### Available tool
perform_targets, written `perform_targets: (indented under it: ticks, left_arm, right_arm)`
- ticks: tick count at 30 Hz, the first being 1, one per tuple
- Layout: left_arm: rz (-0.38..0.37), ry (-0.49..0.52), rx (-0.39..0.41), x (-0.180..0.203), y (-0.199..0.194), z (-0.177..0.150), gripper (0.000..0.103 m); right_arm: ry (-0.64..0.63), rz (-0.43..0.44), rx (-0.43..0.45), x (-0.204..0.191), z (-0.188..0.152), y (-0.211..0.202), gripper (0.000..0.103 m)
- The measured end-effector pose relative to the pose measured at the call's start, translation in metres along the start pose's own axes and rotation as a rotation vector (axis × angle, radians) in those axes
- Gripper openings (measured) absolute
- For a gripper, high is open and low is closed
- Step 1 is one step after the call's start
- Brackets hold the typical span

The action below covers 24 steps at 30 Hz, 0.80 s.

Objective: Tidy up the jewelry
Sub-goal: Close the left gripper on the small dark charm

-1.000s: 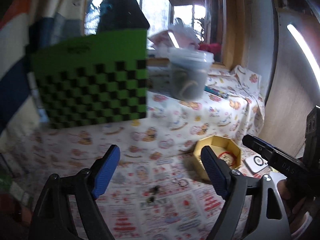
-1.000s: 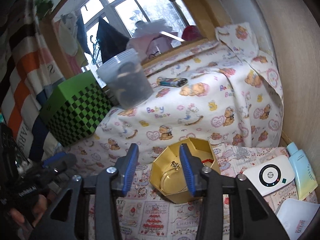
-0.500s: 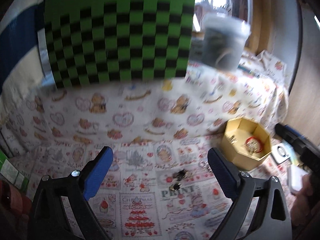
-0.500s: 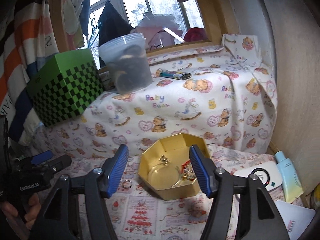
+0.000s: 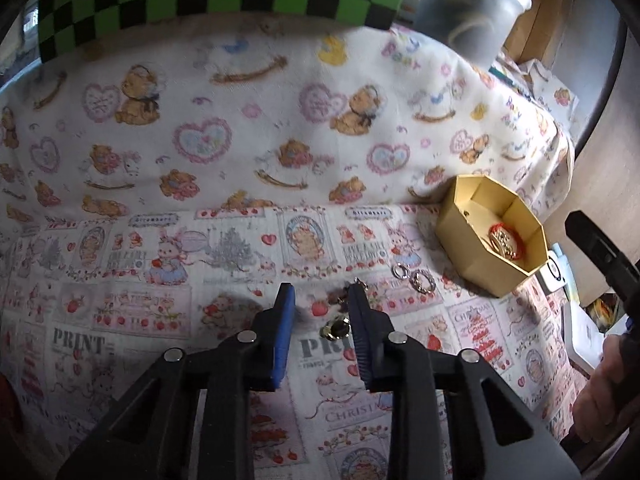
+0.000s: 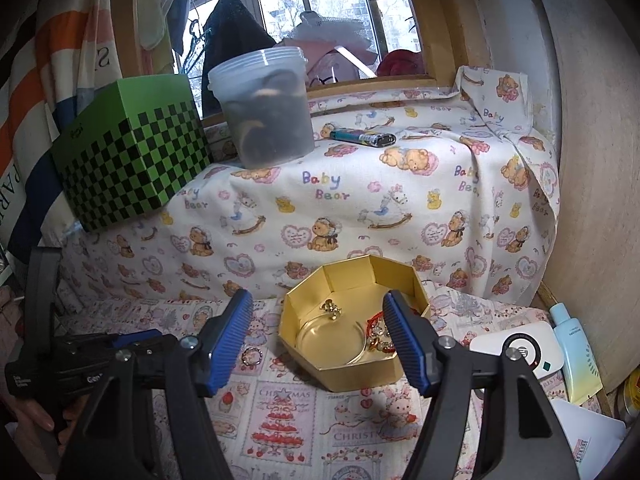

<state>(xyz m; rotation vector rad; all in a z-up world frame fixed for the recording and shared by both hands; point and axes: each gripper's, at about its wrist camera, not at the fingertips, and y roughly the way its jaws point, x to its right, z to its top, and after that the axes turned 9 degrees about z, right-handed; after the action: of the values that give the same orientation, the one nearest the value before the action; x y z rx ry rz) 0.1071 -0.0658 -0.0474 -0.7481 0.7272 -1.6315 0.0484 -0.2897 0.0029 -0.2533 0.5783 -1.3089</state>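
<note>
A gold octagonal box (image 5: 456, 228) (image 6: 304, 344) sits on the printed cloth, open, with a red bracelet (image 5: 516, 236) and gold pieces (image 6: 332, 307) inside. My left gripper (image 5: 322, 294) is low over the cloth, jaws partly closed and empty, around a small gold and dark earring (image 5: 335, 327) lying by the right finger. Two silver rings (image 5: 414, 277) lie between it and the box; one ring shows in the right wrist view (image 6: 251, 356). My right gripper (image 6: 318, 304) is wide open and empty, above the box's near side.
A raised ledge draped in teddy-bear cloth (image 6: 360, 200) stands behind, bearing a green checkered box (image 6: 128, 160), a plastic tub (image 6: 268, 108) and a lighter (image 6: 362, 136). A white device (image 6: 520, 348), a blue tube (image 6: 576, 344) and papers lie right of the box, by a wooden wall.
My left gripper has dropped down toward the cloth and narrowed its jaws around the earring. My right gripper has opened wider and drawn back a little from the box.
</note>
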Motion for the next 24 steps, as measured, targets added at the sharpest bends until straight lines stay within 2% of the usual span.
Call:
perform_targets:
  ticks: [3,8,10,15,16,19,22,24]
  left_arm:
    - [-0.003,0.008,-0.026,0.004,0.006,-0.001,0.022]
    - [-0.016,0.034,-0.061,0.010,0.013,-0.005,0.022]
    - [-0.003,0.042,-0.072,0.015,0.017,-0.006,0.013]
    - [-0.002,0.026,-0.025,0.010,0.006,-0.002,0.013]
    - [-0.002,0.025,-0.005,0.008,0.002,-0.001,0.000]
    - [-0.007,0.019,0.040,0.004,-0.009,0.001,0.000]
    - [0.019,0.016,0.096,-0.002,-0.018,0.003,0.000]
    - [0.006,0.006,0.101,-0.004,-0.019,0.004,0.000]
  right_arm:
    - [-0.002,0.001,-0.006,0.000,0.000,0.001,0.065]
    - [-0.016,-0.002,-0.010,-0.004,-0.002,0.001,0.065]
    - [-0.022,-0.002,-0.013,-0.005,-0.002,0.001,0.065]
    - [-0.033,0.006,-0.008,-0.010,-0.002,0.000,0.065]
    - [-0.036,0.012,-0.010,-0.012,-0.002,-0.001,0.065]
    - [-0.031,0.047,-0.026,-0.021,0.000,-0.003,0.065]
    - [-0.013,0.093,-0.106,-0.035,0.004,0.004,0.065]
    - [-0.019,0.108,-0.169,-0.049,0.005,0.015,0.065]
